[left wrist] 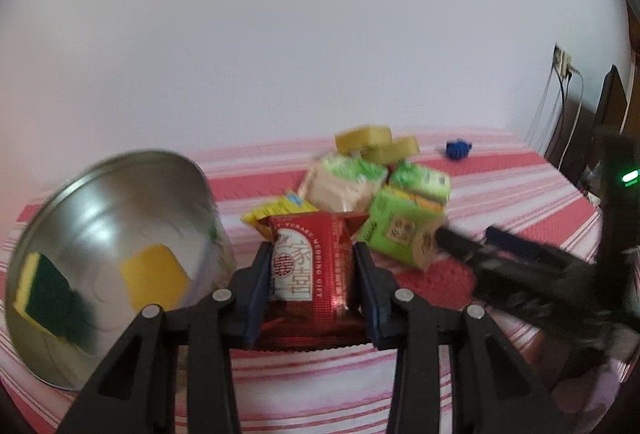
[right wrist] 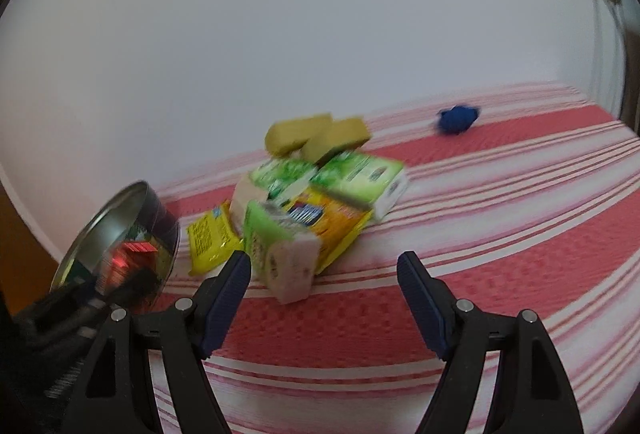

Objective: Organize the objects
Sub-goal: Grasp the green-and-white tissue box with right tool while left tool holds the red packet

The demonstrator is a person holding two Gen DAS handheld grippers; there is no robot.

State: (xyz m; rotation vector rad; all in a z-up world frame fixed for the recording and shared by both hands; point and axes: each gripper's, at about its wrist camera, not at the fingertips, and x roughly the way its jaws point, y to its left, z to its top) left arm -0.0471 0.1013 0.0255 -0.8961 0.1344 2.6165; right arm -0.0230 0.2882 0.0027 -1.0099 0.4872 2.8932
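Bare striped cloth right of packet pile

Red packet, red-and-white striped cloth, silver bowl, blue claw pads

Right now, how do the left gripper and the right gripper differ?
The left gripper is shut on a red packet; the right gripper is open and holds nothing. The left gripper is beside the metal bowl; the right gripper points at the pile's green pack. Both have blue pads.
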